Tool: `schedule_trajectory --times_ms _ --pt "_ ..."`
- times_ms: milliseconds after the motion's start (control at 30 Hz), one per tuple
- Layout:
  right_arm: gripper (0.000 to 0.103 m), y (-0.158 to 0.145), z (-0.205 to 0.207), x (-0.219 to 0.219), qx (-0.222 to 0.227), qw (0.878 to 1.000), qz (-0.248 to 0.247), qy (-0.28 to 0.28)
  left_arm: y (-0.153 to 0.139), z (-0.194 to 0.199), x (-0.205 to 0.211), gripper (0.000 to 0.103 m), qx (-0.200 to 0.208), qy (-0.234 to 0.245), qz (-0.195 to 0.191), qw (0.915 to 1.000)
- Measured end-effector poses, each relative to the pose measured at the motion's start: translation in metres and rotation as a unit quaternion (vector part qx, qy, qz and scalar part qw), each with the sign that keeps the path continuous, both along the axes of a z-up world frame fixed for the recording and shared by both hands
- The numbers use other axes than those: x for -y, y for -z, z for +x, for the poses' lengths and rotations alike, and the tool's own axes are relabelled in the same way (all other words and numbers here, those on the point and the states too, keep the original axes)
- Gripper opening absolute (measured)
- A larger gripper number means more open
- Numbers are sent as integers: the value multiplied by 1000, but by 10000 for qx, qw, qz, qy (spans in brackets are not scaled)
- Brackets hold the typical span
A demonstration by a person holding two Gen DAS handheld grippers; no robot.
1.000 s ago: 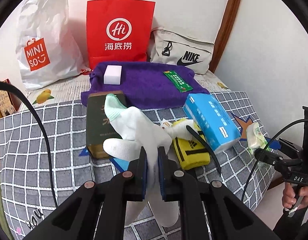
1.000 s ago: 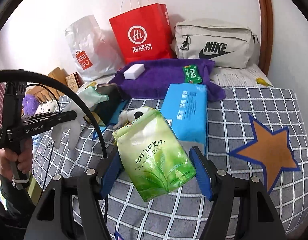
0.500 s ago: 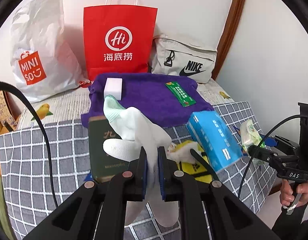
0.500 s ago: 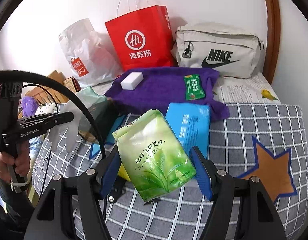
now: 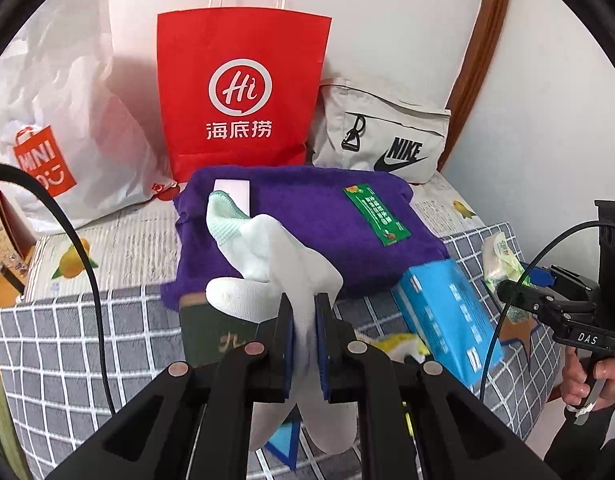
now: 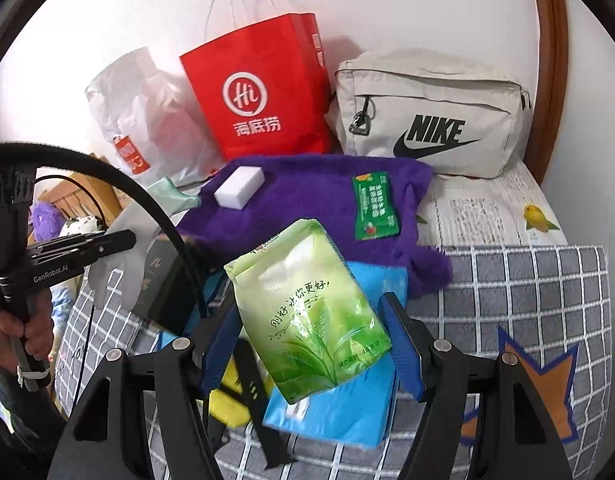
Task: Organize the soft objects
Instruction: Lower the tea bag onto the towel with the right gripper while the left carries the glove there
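My left gripper [image 5: 305, 320] is shut on a white sock with a mint cuff [image 5: 275, 264], which hangs above the bed. My right gripper [image 6: 313, 340] is shut on a green tissue pack [image 6: 311, 308], carried over a blue tissue pack [image 6: 347, 400]. A purple fluffy towel [image 5: 307, 220] lies further back, with a white sponge block [image 6: 240, 182] and a small green packet [image 6: 373, 206] on it. The sock [image 6: 119, 256] and the left gripper show at the left of the right wrist view. The right gripper with its green pack [image 5: 501, 260] shows at the right of the left wrist view.
A red paper bag [image 5: 243, 96], a white plastic bag [image 5: 55, 120] and a beige Nike bag [image 6: 431, 112] stand against the wall. A dark green box [image 5: 211, 340] and a yellow item [image 6: 227, 396] lie on the grey checked blanket [image 6: 527, 280]. A hand [image 5: 587, 376] holds the right gripper's handle.
Both grippers have moved toward the wall and a little up, carrying the sock and the green pack. The purple towel and the bags look nearer. Both grips are unchanged.
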State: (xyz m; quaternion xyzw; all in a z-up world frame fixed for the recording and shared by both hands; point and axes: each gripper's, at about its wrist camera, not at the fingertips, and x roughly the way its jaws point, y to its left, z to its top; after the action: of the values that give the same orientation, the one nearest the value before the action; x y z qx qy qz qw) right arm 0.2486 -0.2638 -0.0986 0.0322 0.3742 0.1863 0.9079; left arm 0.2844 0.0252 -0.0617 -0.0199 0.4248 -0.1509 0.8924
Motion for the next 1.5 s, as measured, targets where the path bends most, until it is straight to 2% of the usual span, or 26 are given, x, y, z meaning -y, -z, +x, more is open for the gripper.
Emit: schedule_trajectory --times_ms 500,733,900,1067,1267,1500 --pt "68 -6 88 -9 -61 9997 -219 126 -3 87 4 10 34 82 52 9999" --pt "68 14 134 -14 -288 9986 -404 174 12 127 3 10 -96 92 116 9998" --pt "68 40 164 -13 -645 9967 -440 232 33 149 4 10 -306 131 109 9994" --pt "68 60 181 -19 -1024 9927 -636 42 54 155 3 10 -479 181 276 9983" --pt "68 72 190 -26 -1157 9887 -953 61 72 157 0 10 -647 208 399 9969" --pt "68 79 194 -24 -1302 9872 -924 -27 82 159 6 12 -803 275 568 9948"
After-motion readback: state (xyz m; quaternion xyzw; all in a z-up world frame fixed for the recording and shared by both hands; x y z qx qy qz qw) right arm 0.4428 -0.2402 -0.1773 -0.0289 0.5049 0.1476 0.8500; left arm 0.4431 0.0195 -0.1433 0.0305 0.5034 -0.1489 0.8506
